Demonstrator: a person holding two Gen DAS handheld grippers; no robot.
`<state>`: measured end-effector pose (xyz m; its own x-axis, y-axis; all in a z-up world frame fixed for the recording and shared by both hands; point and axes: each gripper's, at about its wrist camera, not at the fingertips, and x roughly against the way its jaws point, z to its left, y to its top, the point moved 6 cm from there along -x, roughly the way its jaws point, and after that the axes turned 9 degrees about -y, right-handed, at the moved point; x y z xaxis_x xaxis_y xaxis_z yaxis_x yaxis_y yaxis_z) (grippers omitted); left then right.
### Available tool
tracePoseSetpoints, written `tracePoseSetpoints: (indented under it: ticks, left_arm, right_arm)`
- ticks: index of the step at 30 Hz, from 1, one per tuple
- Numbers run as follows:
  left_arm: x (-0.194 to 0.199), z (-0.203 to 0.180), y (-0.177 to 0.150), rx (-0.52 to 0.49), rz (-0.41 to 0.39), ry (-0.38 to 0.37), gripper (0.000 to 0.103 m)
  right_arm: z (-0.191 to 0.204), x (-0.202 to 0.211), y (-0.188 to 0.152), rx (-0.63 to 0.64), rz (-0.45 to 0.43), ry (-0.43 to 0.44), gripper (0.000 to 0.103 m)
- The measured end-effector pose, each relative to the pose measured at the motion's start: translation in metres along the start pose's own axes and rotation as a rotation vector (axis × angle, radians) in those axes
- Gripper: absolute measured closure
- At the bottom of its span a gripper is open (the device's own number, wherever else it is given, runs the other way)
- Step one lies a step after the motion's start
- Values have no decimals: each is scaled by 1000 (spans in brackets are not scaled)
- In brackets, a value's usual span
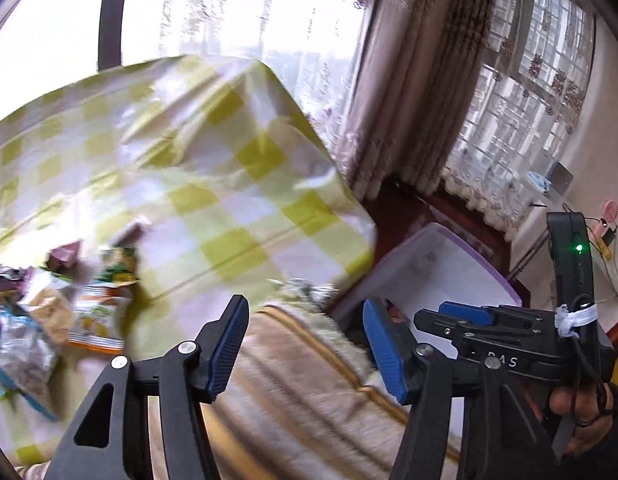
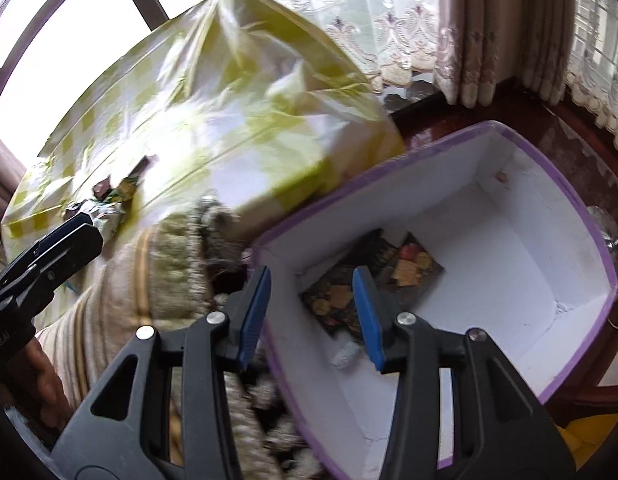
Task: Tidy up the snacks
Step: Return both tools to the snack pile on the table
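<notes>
Much of both views is smeared by motion blur, so the snack packets (image 1: 49,312) heaped at about 8 o'clock in the left wrist view read only as crinkled foil and plastic in orange, green, purple and pale blue; their print cannot be made out, and the frame edge cuts the pile off. They lie on a glossy checked cloth (image 1: 197,168) of yellow-green and white squares, creased and draped over the worktop so that the surface beneath is hidden. In the right wrist view, a white box (image 2: 509,240) with a purple rim sits at 3 o'clock, just beside the cloth's hanging corner; its walls look matte and stiff, and its near corner runs out of frame. On its floor lie two dark flat packets (image 2: 413,268) with orange and yellow pictures, partly hidden behind the right tongs (image 2: 313,312), whose blue ribbed pads stand apart with nothing between them. A small white object on the box floor below them is too blurred to identify. The left tongs (image 1: 305,344) are likewise parted and empty, over a beige striped, fringed fabric (image 1: 301,392) that is blurred at 6 o'clock. A hand (image 1: 585,412) at 4 o'clock in the left view grips the right tool's black handle, only partly in frame. Lace curtains (image 1: 413,80) hang at 1 o'clock.
</notes>
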<state>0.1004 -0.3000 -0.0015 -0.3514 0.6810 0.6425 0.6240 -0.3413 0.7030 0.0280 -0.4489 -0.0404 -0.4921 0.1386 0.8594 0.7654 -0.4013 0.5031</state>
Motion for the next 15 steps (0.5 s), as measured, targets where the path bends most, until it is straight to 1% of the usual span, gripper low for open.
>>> tracePoseSetpoints:
  ticks: [3,6,7,8,9,12,15]
  left_arm:
    - [21,29,-4,37,-33,82,42]
    - [43,64,-14,125,-37,130,42]
    - [50,78,-17,158,-40,159,42]
    - [57,89,-21,182,-47,183,42]
    - [66,98,-24,204,-60,197,42]
    - [88,124,-34,248,-88,235,42]
    - [107,147,-42,293,-111,256,42]
  right_arm:
    - [29,2,3,29,-12,19,56]
    - [62,1,7,82,-31,25,56]
    - [73,1,8,101,-36,29,56]
    - [83,0,9,117,-40,34,54]
    - [93,-1,9,131,-42,43,50]
    - [118,-6,11,169,-46,61,44]
    - [138,-9,11,193,-39,82,42]
